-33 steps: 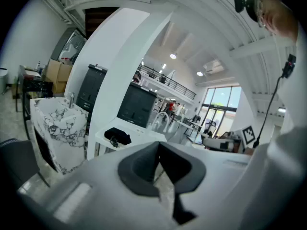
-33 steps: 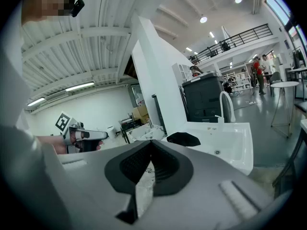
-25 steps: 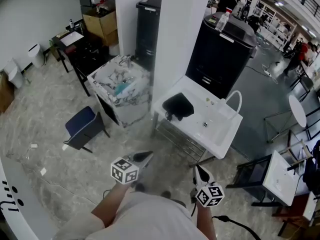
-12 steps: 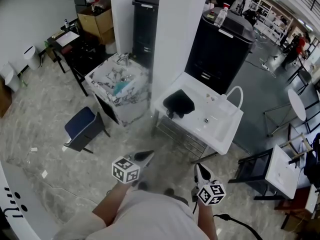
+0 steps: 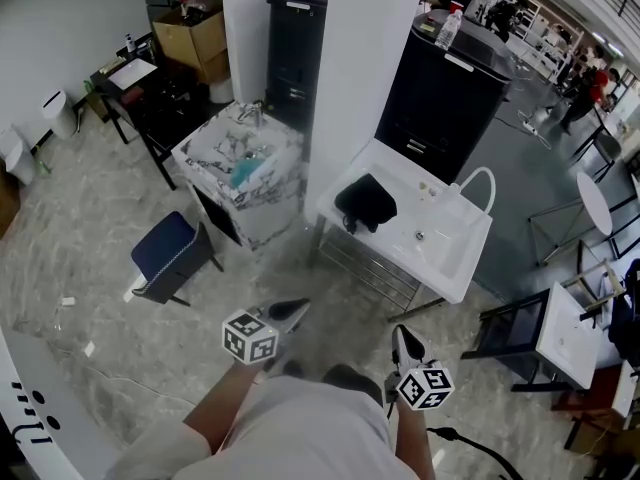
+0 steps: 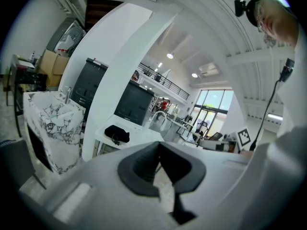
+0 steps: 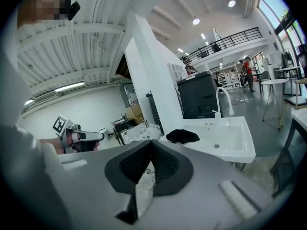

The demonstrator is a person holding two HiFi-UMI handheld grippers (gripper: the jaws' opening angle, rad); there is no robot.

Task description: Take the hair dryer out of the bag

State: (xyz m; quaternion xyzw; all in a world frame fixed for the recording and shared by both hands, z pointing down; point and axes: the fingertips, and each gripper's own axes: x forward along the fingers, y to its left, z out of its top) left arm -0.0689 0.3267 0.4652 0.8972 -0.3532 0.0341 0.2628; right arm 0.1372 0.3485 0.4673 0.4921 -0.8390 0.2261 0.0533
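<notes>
Closest in, the left gripper [image 5: 288, 313] and the right gripper [image 5: 402, 338] are held low in front of the person's body, pointing ahead. In each gripper view the dark fingers [image 6: 143, 168] are pressed together with nothing between them, so both are empty. Beyond them lies a stretch of bare floor, then the white washbasin [image 5: 445, 258], well apart from both grippers. The black bag [image 5: 366, 200] lies on its flat left end, beside the bowl, slumped and seemingly closed. The hair dryer is not visible and is presumably inside the bag. I judge the task barely begun: the bag is untouched, and the approach, the opening and the lifting out are all left to do.
</notes>
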